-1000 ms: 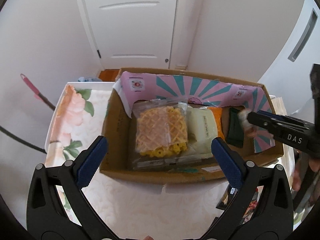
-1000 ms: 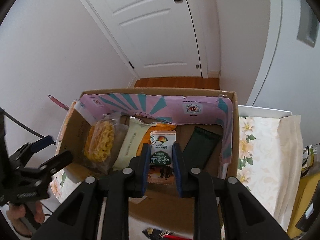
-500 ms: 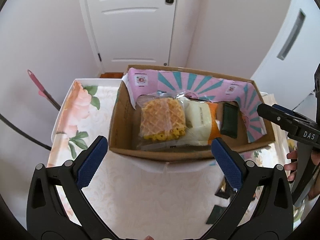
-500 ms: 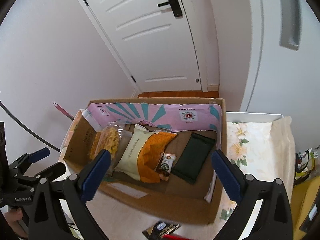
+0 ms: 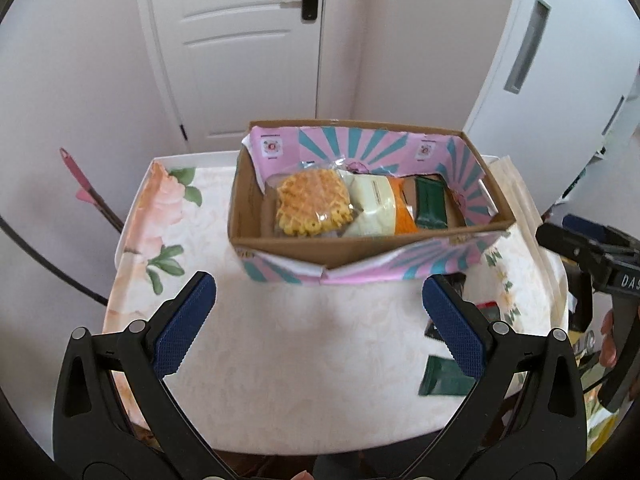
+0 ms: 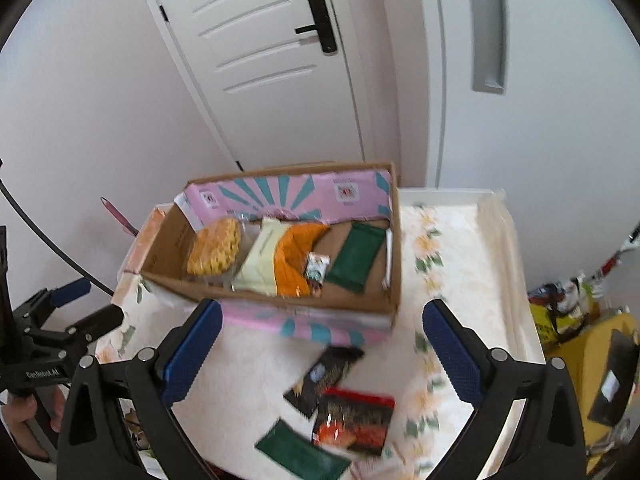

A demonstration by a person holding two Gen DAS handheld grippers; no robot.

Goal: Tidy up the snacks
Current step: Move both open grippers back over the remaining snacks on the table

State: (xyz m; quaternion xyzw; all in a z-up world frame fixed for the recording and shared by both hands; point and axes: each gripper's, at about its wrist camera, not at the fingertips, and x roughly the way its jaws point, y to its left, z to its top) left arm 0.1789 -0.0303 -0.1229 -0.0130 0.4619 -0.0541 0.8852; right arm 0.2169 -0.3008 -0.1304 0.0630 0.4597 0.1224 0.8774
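Note:
A cardboard box (image 5: 280, 246) (image 6: 168, 240) with a pink and teal lining stands at the back of the table. In it lie a bag of yellow waffle snacks (image 5: 312, 204) (image 6: 214, 252), a cream and orange packet (image 5: 376, 208) (image 6: 280, 260), a small white sachet (image 6: 317, 266) and a dark green packet (image 5: 430, 208) (image 6: 356, 258). Loose on the table are a black packet (image 6: 324, 374), a red and black packet (image 6: 354, 420) and a green packet (image 5: 444, 376) (image 6: 300, 450). My left gripper (image 5: 320, 326) is open and empty before the box. My right gripper (image 6: 320, 350) is open and empty above the loose packets.
The table (image 5: 300, 340) has a floral cloth and a raised white rim. A white door (image 5: 240, 48) and walls stand behind it. A pink-handled tool (image 5: 86, 190) leans at the left. A yellow bag and clutter (image 6: 576, 320) sit to the right of the table.
My right gripper let go of the small white sachet into the box, opened wide and pulled back over the loose packets. My left gripper also drew back from the box.

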